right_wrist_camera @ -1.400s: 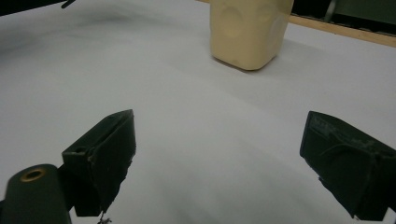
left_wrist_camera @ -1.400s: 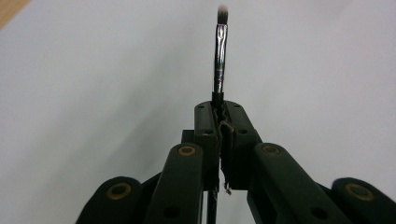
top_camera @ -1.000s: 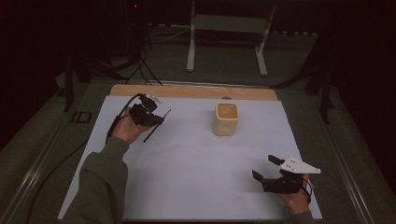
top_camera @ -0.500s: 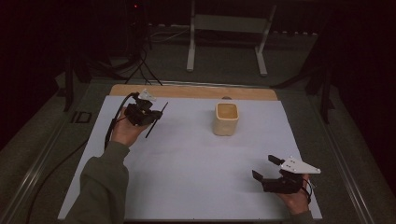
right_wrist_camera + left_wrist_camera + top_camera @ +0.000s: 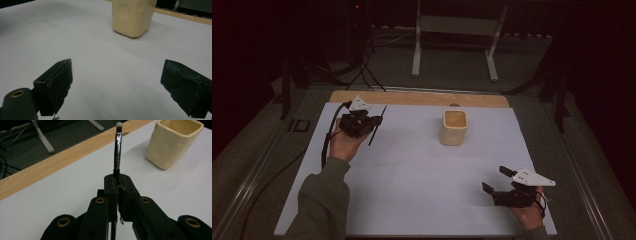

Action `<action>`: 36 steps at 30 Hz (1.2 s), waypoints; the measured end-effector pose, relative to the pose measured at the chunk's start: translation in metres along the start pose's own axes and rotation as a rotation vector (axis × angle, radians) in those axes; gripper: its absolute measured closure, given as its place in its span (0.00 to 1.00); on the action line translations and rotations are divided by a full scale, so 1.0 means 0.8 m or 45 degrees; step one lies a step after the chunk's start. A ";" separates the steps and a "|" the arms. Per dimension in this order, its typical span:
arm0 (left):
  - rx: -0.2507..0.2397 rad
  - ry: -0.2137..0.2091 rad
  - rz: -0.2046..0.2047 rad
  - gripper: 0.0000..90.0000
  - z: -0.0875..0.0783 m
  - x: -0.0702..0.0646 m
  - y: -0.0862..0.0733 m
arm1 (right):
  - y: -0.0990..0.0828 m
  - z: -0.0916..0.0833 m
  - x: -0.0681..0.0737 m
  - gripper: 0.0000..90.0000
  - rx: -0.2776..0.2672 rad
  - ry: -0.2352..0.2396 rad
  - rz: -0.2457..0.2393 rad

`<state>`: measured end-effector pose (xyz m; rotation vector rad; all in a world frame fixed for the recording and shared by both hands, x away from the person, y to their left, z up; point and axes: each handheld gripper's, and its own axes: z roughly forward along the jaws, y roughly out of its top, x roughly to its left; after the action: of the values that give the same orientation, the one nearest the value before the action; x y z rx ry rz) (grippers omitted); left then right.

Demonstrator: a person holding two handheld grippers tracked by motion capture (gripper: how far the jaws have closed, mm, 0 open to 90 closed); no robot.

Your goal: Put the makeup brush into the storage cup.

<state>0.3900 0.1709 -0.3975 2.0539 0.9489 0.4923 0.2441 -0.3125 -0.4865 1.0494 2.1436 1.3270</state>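
Where the white sheet (image 5: 412, 170) covers the worktop (image 5: 417, 98), a bare wood strip shows along the far edge, behind the cream ceramic cup (image 5: 454, 127). Room is dark; a grey metal stand (image 5: 452, 30) sits on the floor beyond the cup, cables (image 5: 362, 70) on the floor to the far left of it. Cup stands upright on the sheet, square-ish mouth, inside not readable.

Left claw (image 5: 362, 122) is held left of the cup, well apart, lifted in the left hand (image 5: 343, 144), green sleeve (image 5: 319, 200) coming from the bottom edge, cable (image 5: 328, 137) trailing down from it. It is clenched on a thin makeup brush (image 5: 117, 147): in the left gripper view the jaws are pressed together around the dark handle, metal ferrule and pale-tipped bristles sticking out ahead, pointing toward the wood strip, cup up to the right of the tip. In the high view the brush (image 5: 377, 125) slants across the claw.

Right claw (image 5: 496, 181) sits nearer than the cup and to its right, low over the sheet, right hand (image 5: 527, 212) under it, grey plate on top. Released: jaws spread wide in the right gripper view, nothing between them, cup (image 5: 132, 16) straight ahead and well apart.
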 end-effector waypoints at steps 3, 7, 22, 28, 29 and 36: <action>-0.033 -0.002 -0.003 0.96 -0.002 -0.003 -0.002 | 0.000 0.000 0.000 0.12 0.000 0.000 0.000; -0.079 -0.012 -0.019 0.96 -0.003 -0.005 -0.005 | 0.000 0.000 0.000 0.12 -0.001 -0.001 0.000; -0.192 -0.074 -0.057 0.96 -0.007 -0.012 -0.007 | 0.000 -0.002 0.000 0.12 -0.013 0.001 0.005; -0.210 -0.095 -0.053 0.96 -0.009 -0.014 -0.006 | 0.001 -0.003 0.000 0.12 -0.026 0.009 0.008; -0.215 -0.101 -0.055 0.96 -0.010 -0.015 -0.006 | 0.002 -0.003 -0.001 0.12 -0.030 0.012 0.008; -0.238 -0.125 -0.049 0.96 -0.011 -0.018 -0.004 | 0.007 -0.007 -0.001 0.12 -0.067 0.026 0.010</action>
<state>0.3736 0.1654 -0.3953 1.8710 0.8498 0.4382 0.2425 -0.3149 -0.4790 1.0290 2.1092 1.3965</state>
